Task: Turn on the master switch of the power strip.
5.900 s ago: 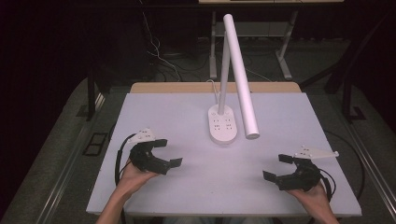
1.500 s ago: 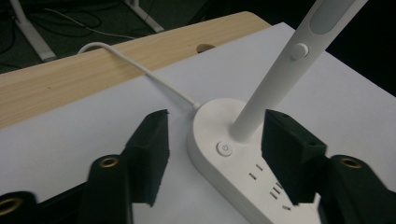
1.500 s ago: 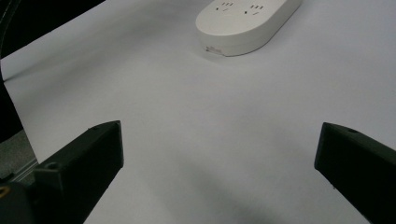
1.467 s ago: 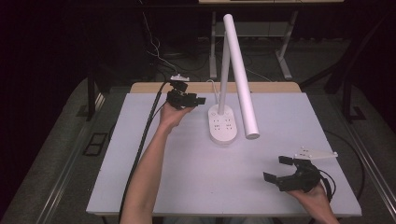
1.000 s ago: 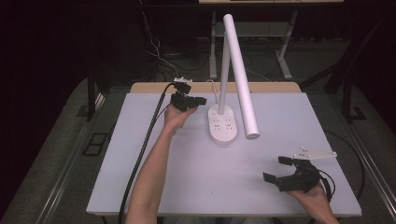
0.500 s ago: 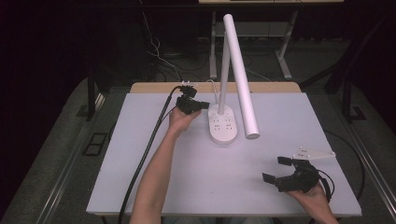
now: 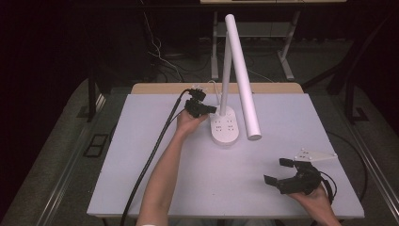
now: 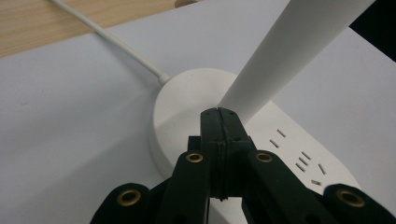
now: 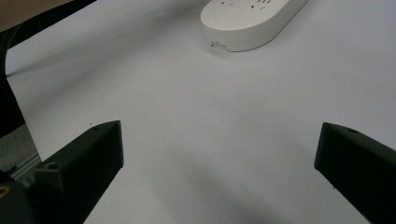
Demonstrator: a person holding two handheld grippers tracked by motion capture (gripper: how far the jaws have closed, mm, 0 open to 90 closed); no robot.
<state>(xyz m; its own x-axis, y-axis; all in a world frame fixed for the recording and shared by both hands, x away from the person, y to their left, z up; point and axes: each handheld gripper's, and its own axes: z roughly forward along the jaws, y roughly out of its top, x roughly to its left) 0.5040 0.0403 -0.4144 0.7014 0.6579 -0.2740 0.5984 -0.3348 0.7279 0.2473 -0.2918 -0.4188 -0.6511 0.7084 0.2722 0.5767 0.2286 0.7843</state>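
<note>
Nearest the person, at five o'clock on the white table (image 7: 155, 188), we see the right gripper (image 7: 282, 173) resting in the hand with its jaws spread wide and nothing between them. Toward the middle, at twelve o'clock, we find the desk lamp (image 7: 225, 127), its oval base on the table, its stem upright and its long head slanting down to the right. Beyond, at eleven o'clock, the left gripper (image 7: 212, 110) is clenched empty, its joined tips just at the foot of the lamp's stem (image 8: 280, 60).
</note>
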